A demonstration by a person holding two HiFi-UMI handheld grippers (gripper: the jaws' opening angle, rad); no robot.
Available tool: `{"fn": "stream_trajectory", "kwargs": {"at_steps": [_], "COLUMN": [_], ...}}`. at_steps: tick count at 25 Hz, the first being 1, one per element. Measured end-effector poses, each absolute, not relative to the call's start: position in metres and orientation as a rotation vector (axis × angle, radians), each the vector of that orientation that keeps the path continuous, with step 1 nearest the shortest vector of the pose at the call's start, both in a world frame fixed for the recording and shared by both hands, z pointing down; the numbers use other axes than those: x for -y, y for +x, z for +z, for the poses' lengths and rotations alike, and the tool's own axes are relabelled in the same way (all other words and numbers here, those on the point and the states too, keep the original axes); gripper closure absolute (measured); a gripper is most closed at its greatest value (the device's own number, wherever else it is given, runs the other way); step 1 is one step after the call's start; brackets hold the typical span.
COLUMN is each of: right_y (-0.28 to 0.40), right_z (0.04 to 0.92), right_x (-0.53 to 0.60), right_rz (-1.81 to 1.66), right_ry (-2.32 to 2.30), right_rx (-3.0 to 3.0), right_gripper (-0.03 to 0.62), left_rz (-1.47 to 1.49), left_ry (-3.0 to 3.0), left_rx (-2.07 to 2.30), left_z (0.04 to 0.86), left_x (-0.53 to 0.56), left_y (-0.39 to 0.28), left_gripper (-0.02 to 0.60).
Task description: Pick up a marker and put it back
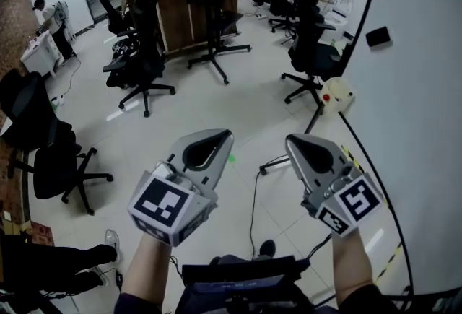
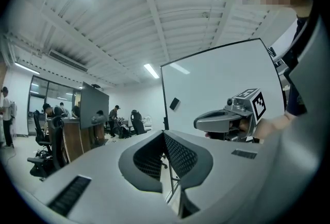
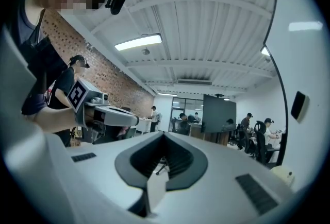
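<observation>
Left claw (image 1: 225, 136) clenched, nothing in it; in the left gripper view its grey jaws meet at the tip. Right claw (image 1: 291, 141) also clenched and empty. Both are held level, side by side but apart, over the pale tiled floor (image 1: 245, 99). A large white whiteboard with black frame (image 1: 422, 118) stands to the right of the right claw, with a small black rectangular block (image 1: 377, 36) stuck on it. Can't make out the marker in any view.
</observation>
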State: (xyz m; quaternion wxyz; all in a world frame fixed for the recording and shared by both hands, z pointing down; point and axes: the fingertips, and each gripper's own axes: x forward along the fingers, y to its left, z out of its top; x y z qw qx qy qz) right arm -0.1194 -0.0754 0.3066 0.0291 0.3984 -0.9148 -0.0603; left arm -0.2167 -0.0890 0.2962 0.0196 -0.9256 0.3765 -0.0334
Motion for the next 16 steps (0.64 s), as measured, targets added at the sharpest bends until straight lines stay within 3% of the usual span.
{"fn": "stream_trajectory", "kwargs": {"at_steps": [5, 16], "right_y": [-0.116, -0.007], "right_z": [0.319, 0.294], "right_x": [0.039, -0.049], "right_rz": [-0.117, -0.117], "right_ry": [1.405, 1.678], "right_rx": [2.744, 2.579], "right_gripper": [0.574, 0.576], "left_rz": [-0.063, -0.132], "left_ry": [-2.969, -3.042], "left_rx": [-1.06, -0.654], "left_z": [0.31, 0.294], "left_x": [0.065, -0.003], "left_y": [-0.234, -0.104], "left_gripper": [0.581, 0.581]}}
